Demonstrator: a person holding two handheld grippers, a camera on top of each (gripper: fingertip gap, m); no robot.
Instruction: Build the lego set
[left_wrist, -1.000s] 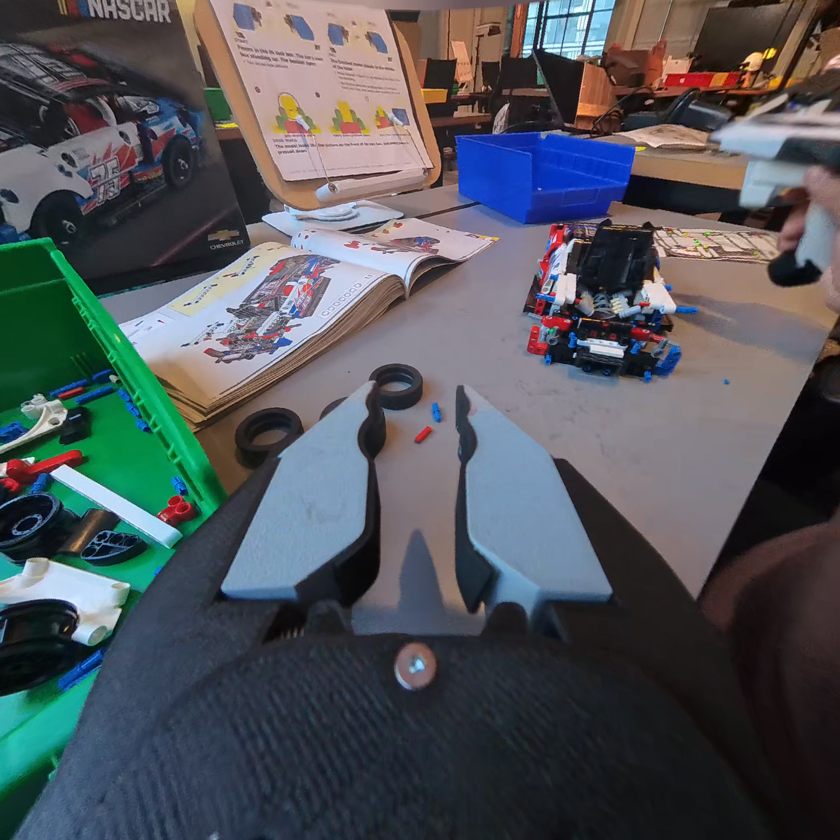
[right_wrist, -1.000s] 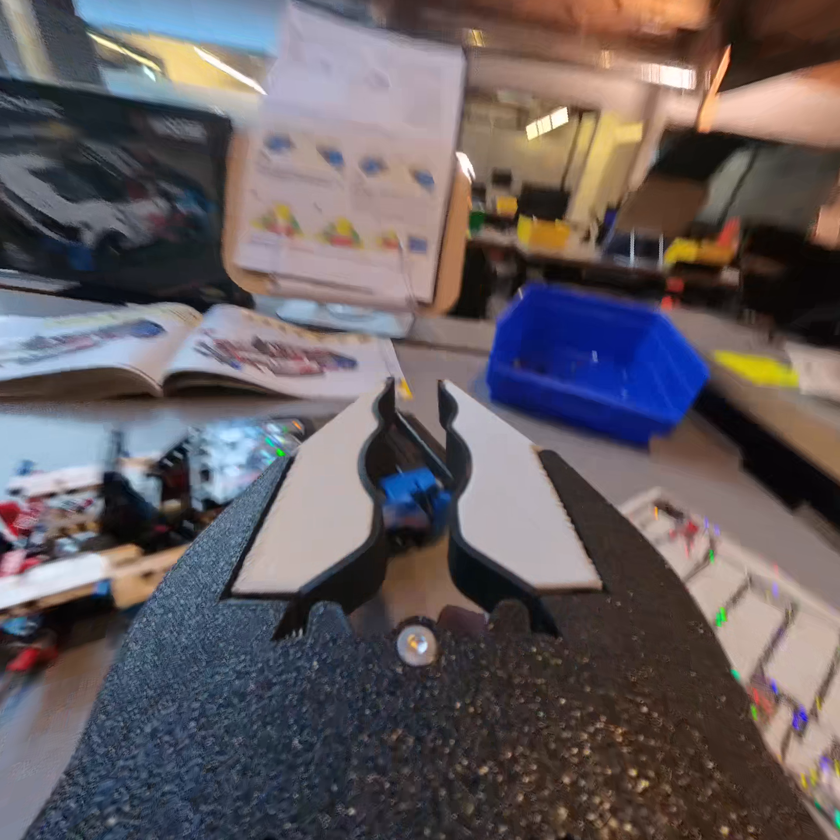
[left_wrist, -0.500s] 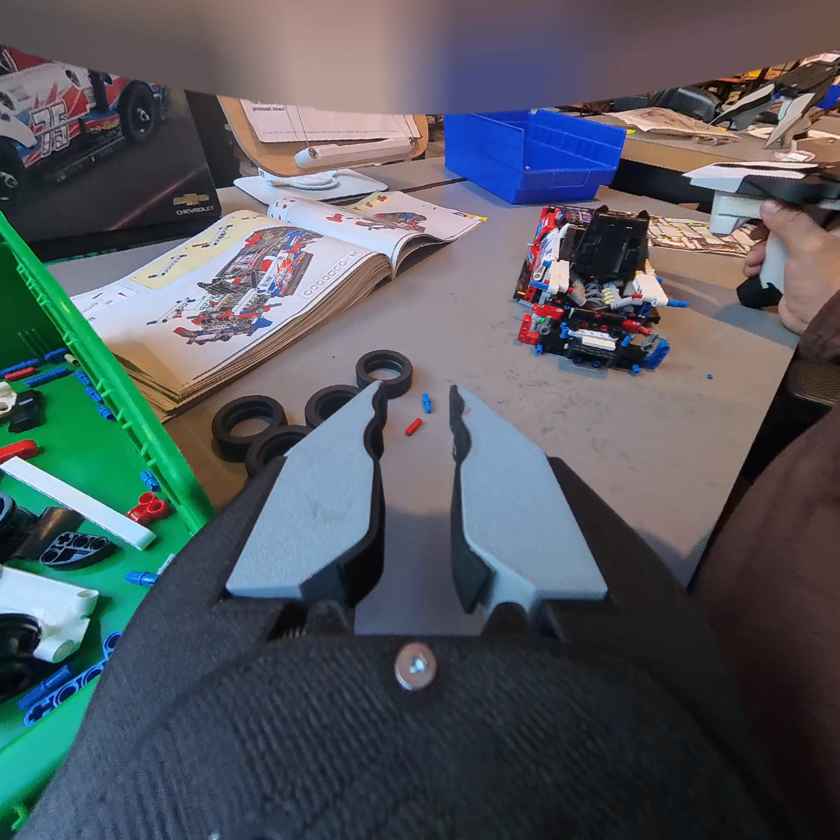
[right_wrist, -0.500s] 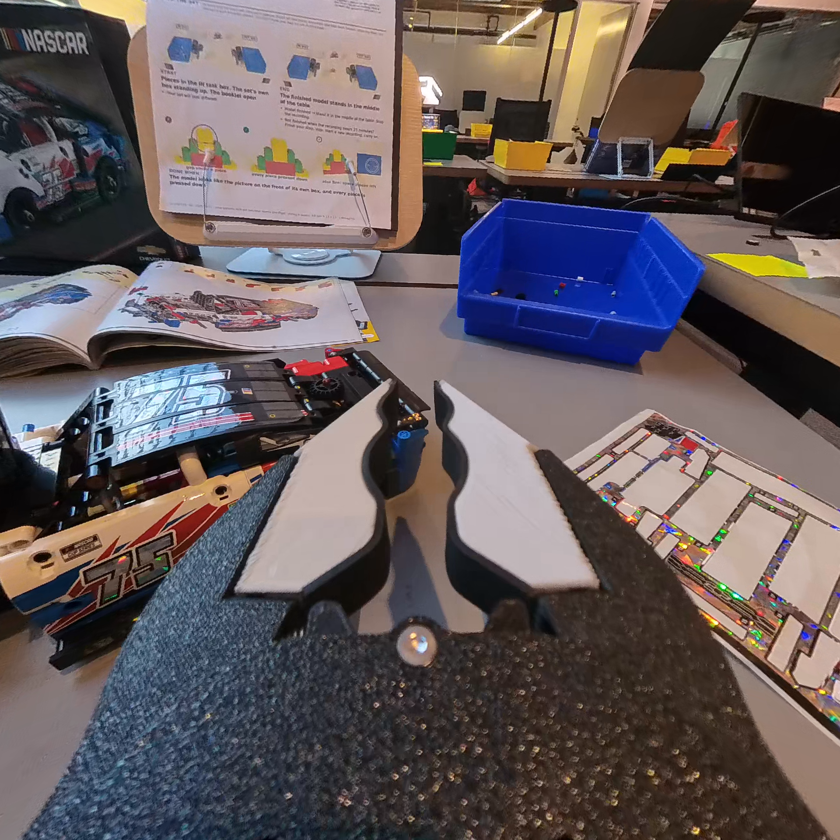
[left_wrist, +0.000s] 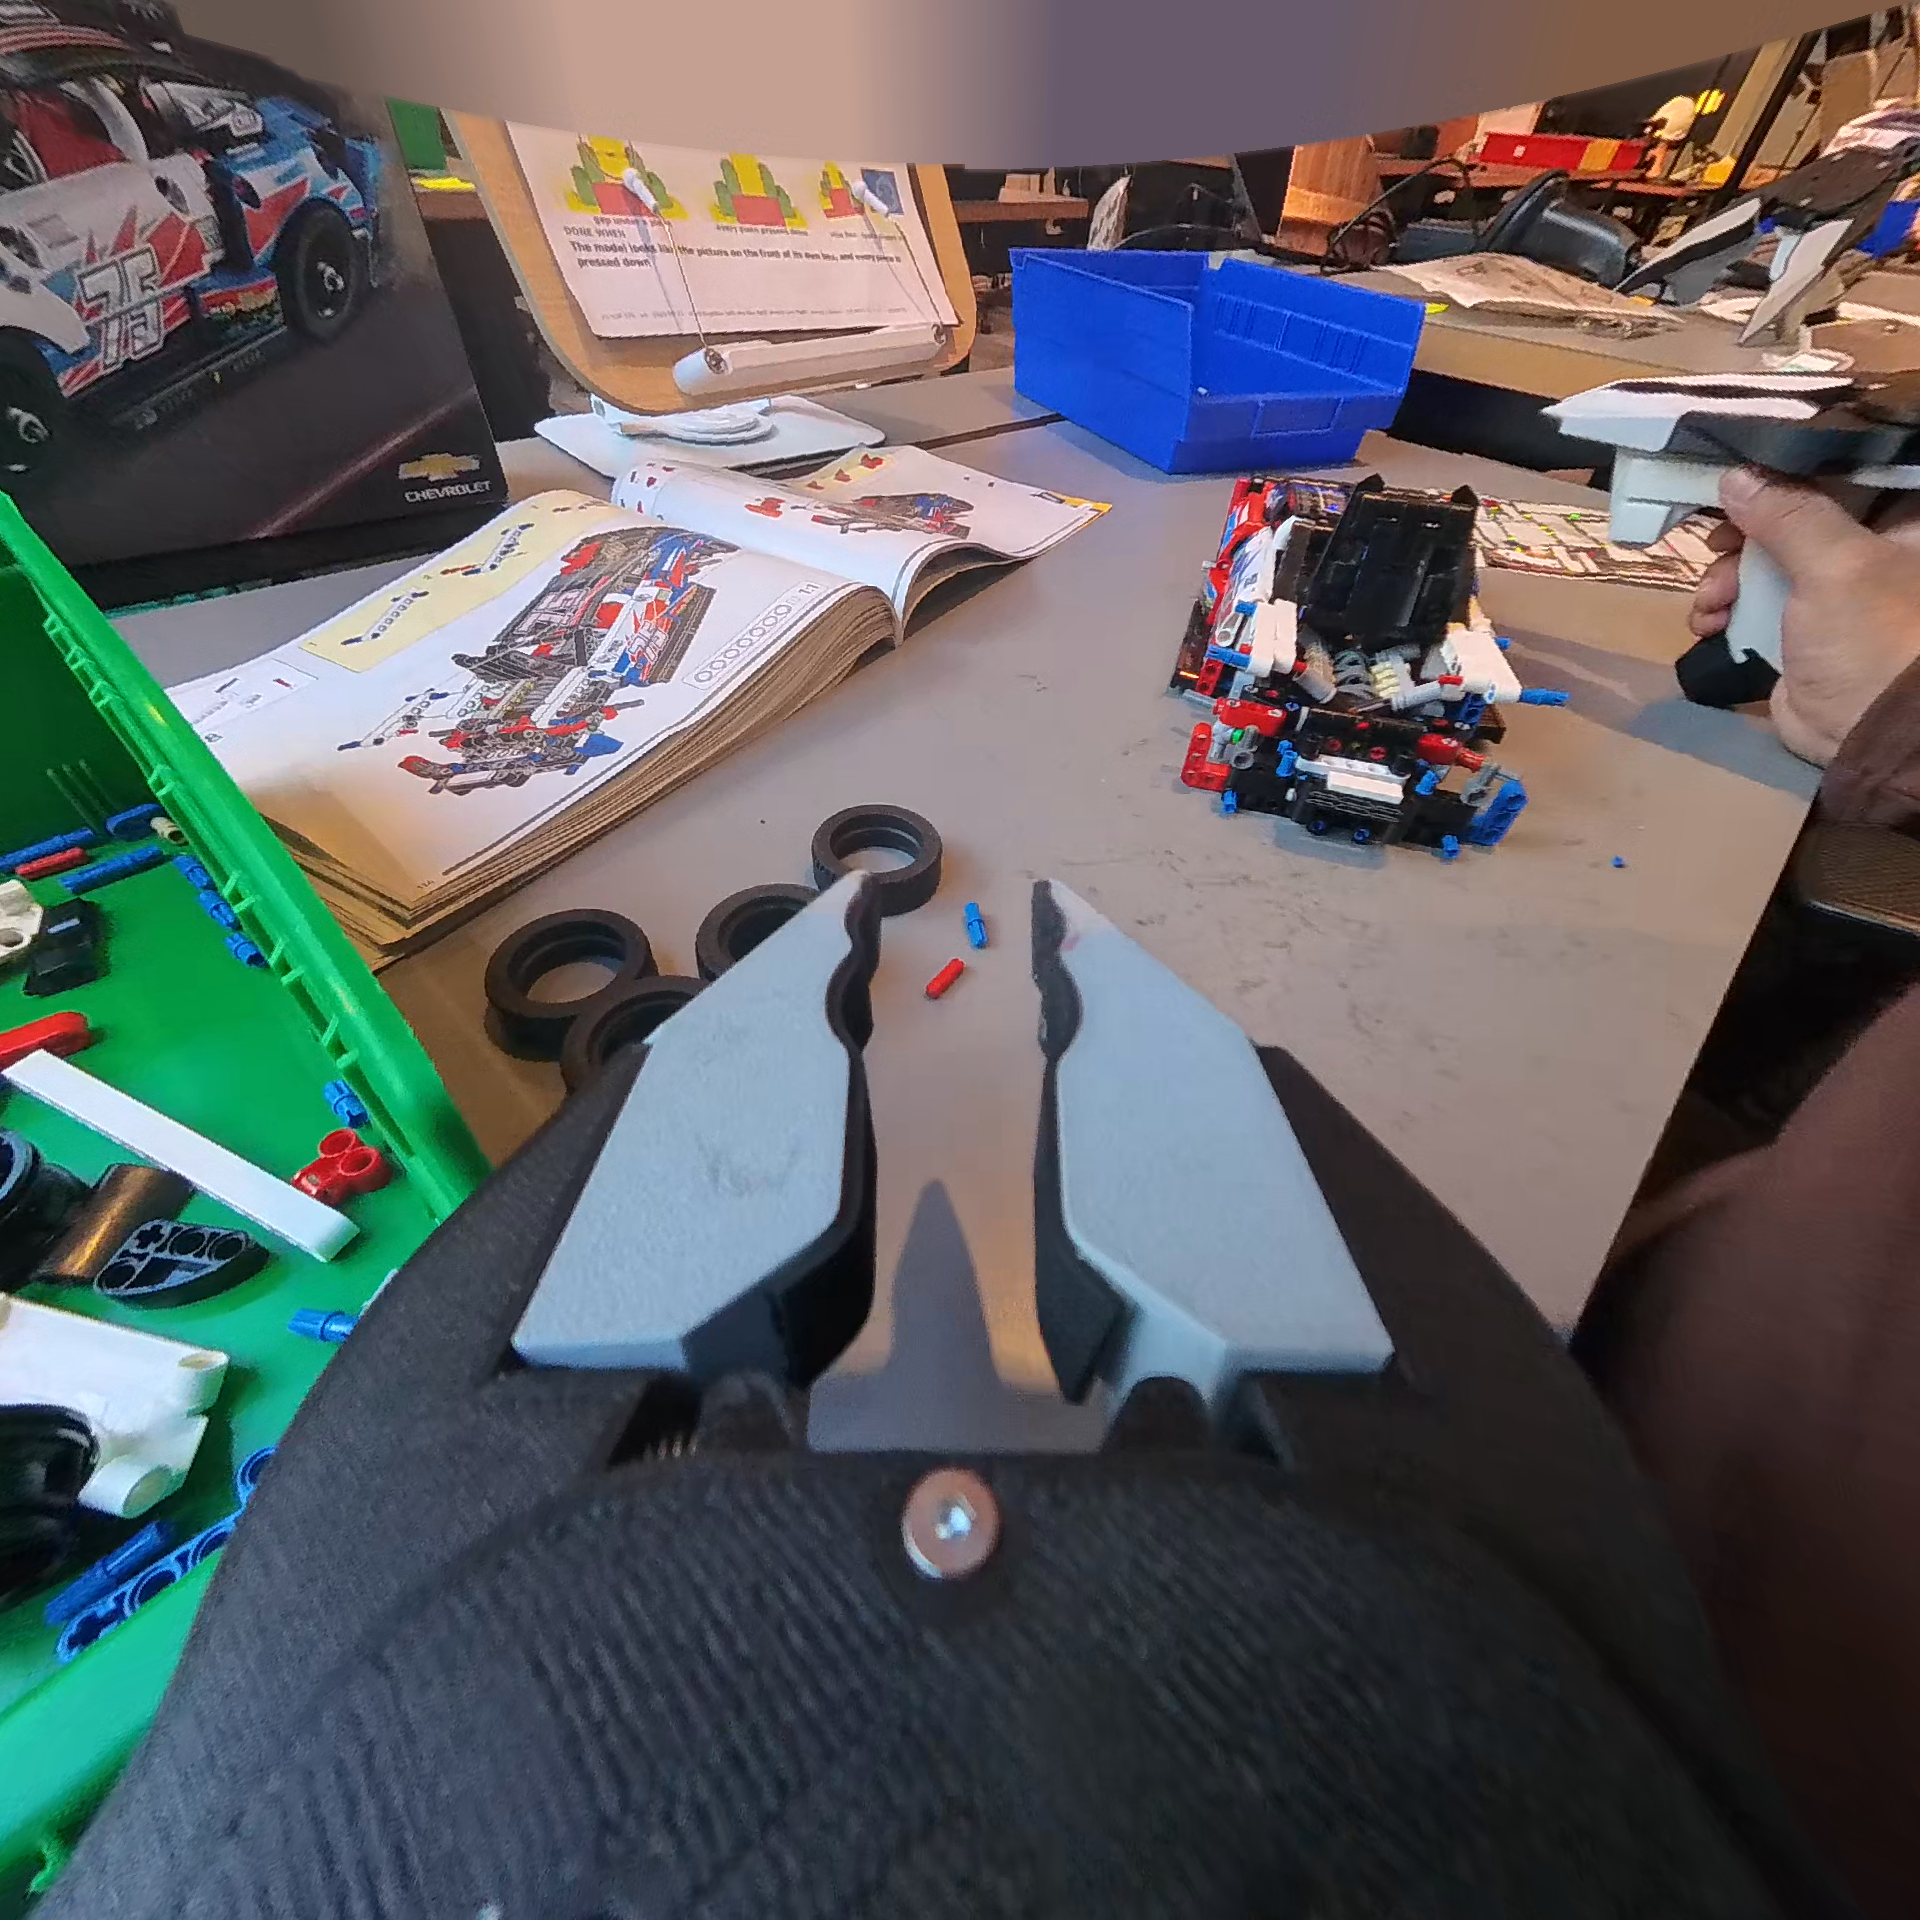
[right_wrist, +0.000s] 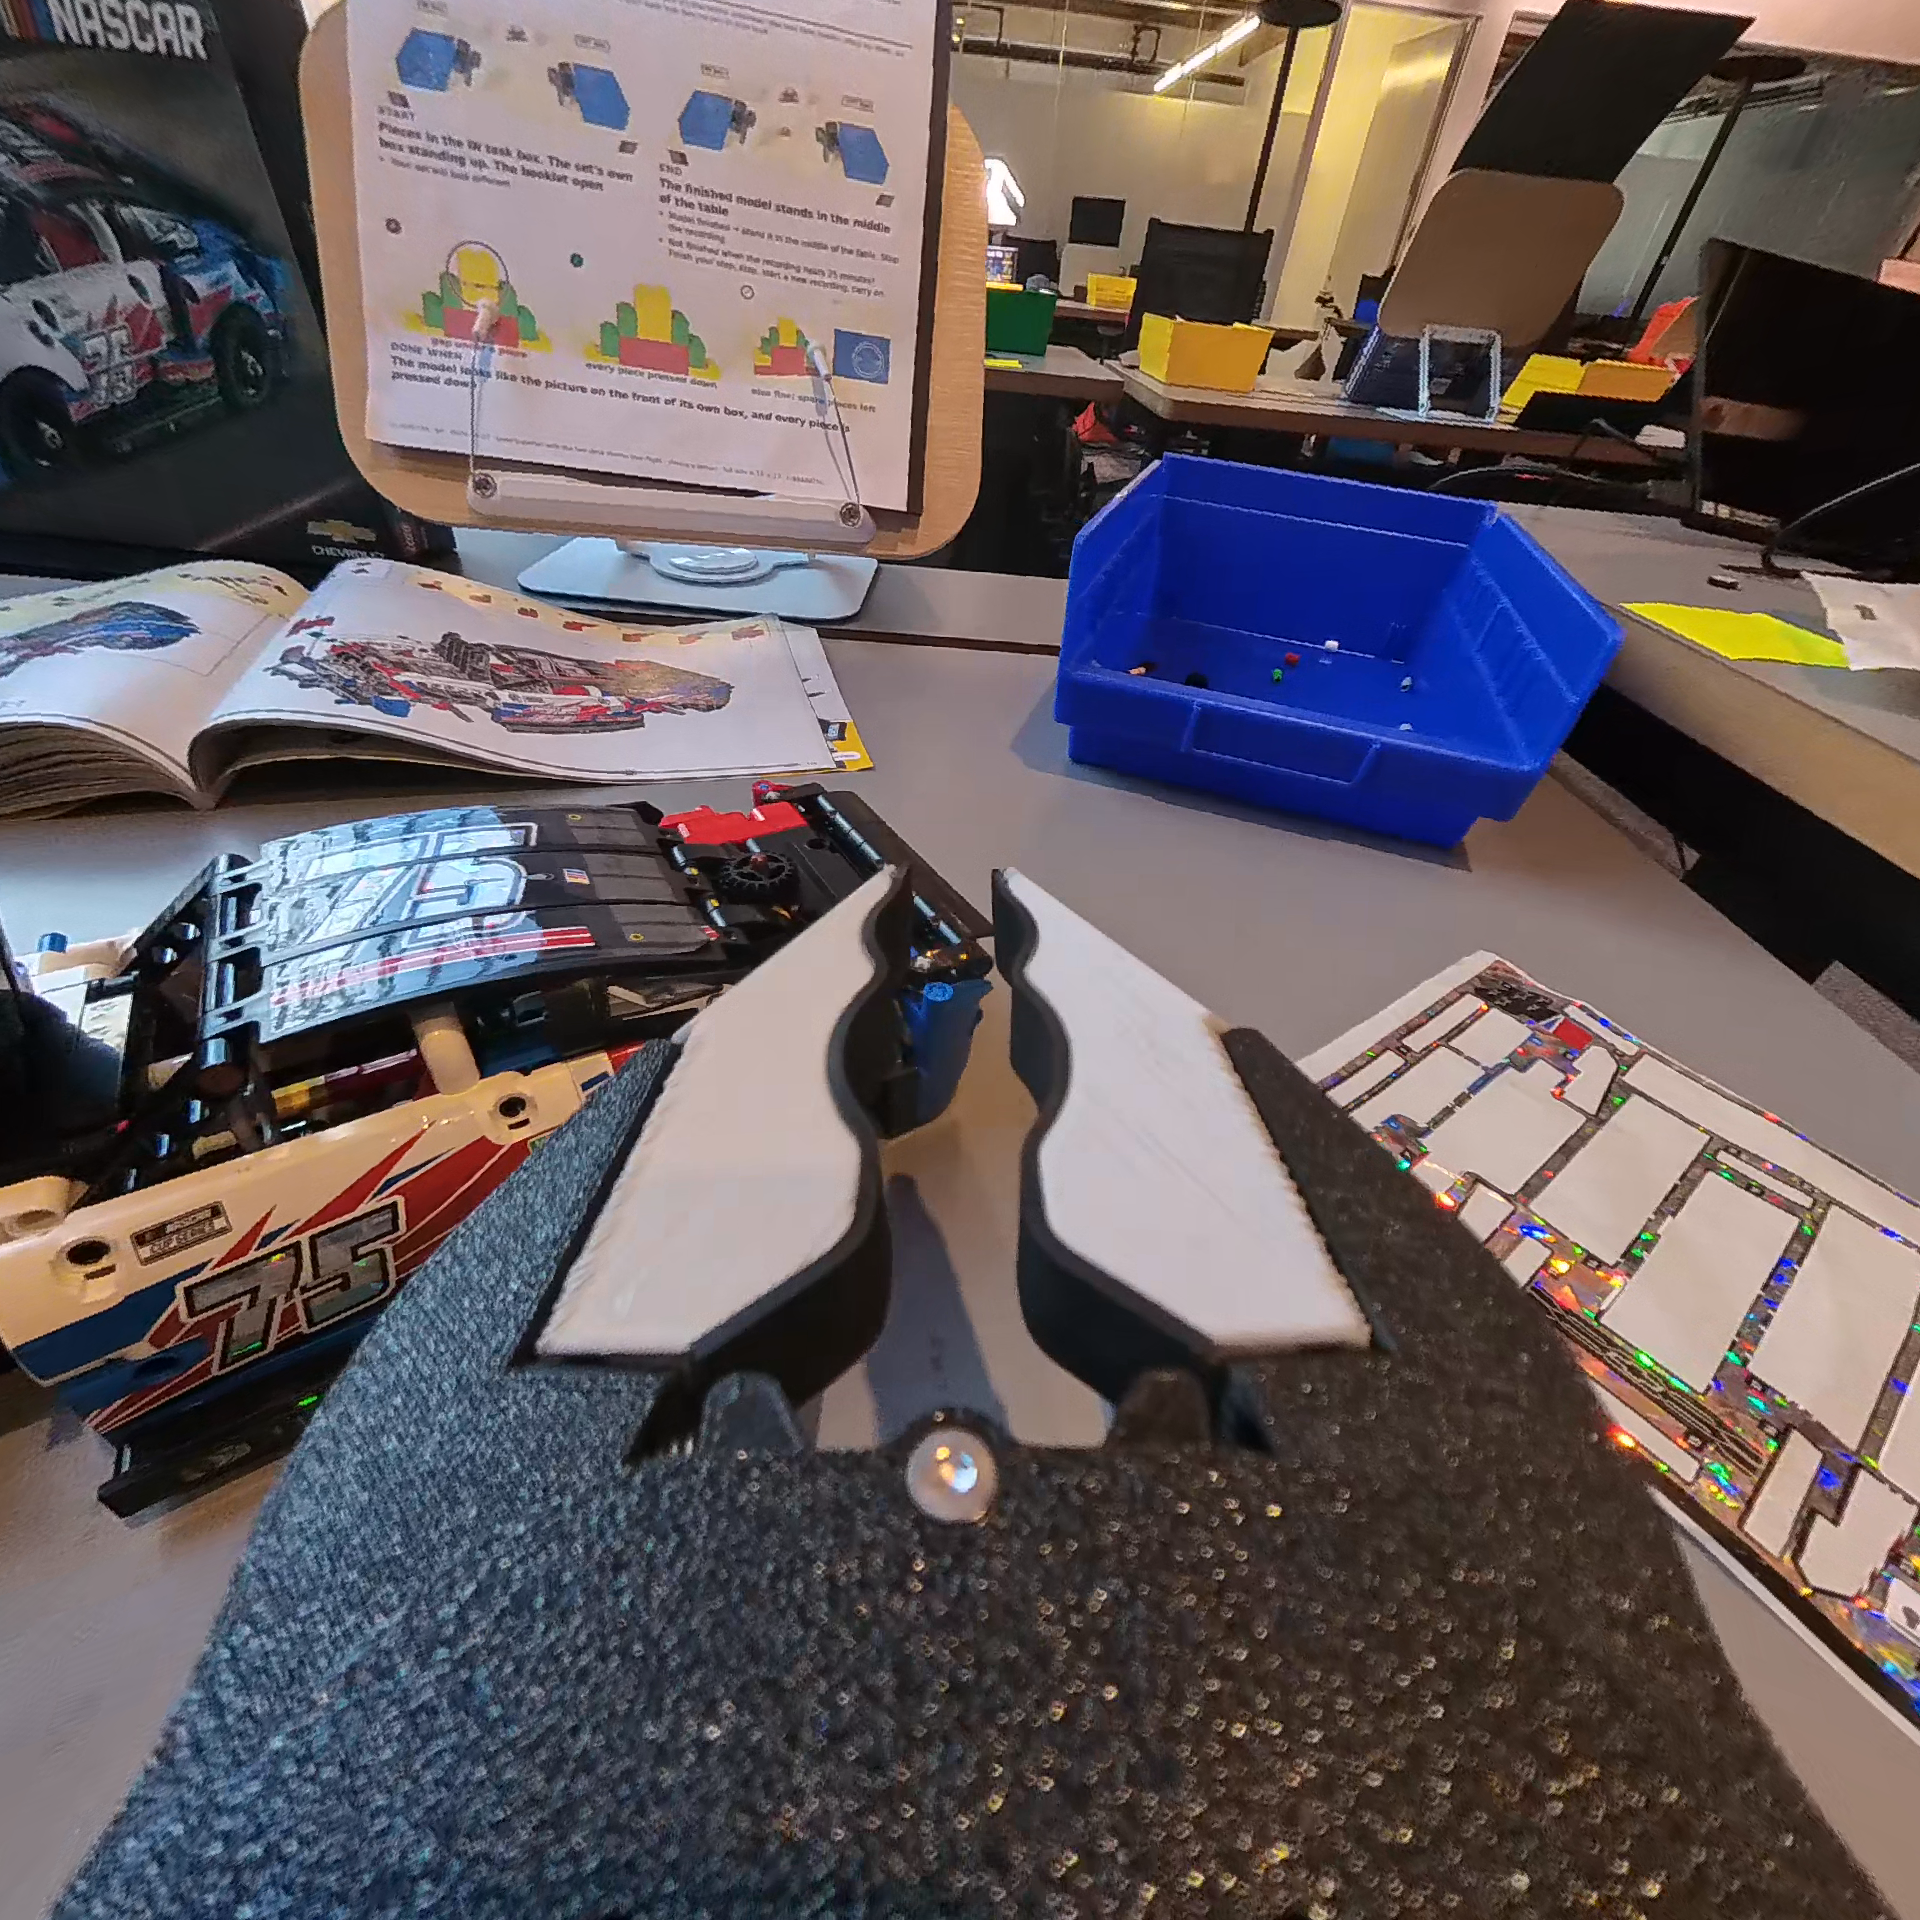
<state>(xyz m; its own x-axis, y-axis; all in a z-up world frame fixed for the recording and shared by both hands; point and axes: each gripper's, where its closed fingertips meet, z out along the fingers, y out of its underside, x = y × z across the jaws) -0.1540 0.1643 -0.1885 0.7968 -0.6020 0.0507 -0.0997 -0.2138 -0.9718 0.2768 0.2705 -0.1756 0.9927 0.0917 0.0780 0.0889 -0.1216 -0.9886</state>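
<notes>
The partly built Lego race car (left_wrist: 1351, 665) sits on the grey table, to the right in the left wrist view; it lies close at the left in the right wrist view (right_wrist: 416, 987). My left gripper (left_wrist: 951, 904) is open and empty, low over the table. Just beyond its tips lie a small red pin (left_wrist: 943, 979) and a blue pin (left_wrist: 974, 925). Several black tyres (left_wrist: 878, 847) lie to its left. My right gripper (right_wrist: 948, 894) is open and empty, above the car's blue corner piece (right_wrist: 940, 1013). A hand holds it at the far right in the left wrist view (left_wrist: 1714, 416).
A green bin (left_wrist: 260, 935) of loose parts stands at the left. The open instruction book (left_wrist: 582, 665) lies behind the tyres. A blue bin (right_wrist: 1320, 665), a paper stand (right_wrist: 644, 260) and the set's box (right_wrist: 135, 260) stand at the back. A sticker sheet (right_wrist: 1610, 1195) lies right of the car. My right fingertips sit around 45 centimeters from my left ones. The right gripper is farther from the small red pin (left_wrist: 943, 979), some 40 centimeters, than the left, some 9 centimeters. The right tips stand about 20 centimeters off the partly built Lego race car (left_wrist: 1351, 665).
The right gripper swung fast a second ago and now holds steady, a little closer to the car's corner. The left wrist view dipped, then tilted back up; the pins and tyres have not moved.
</notes>
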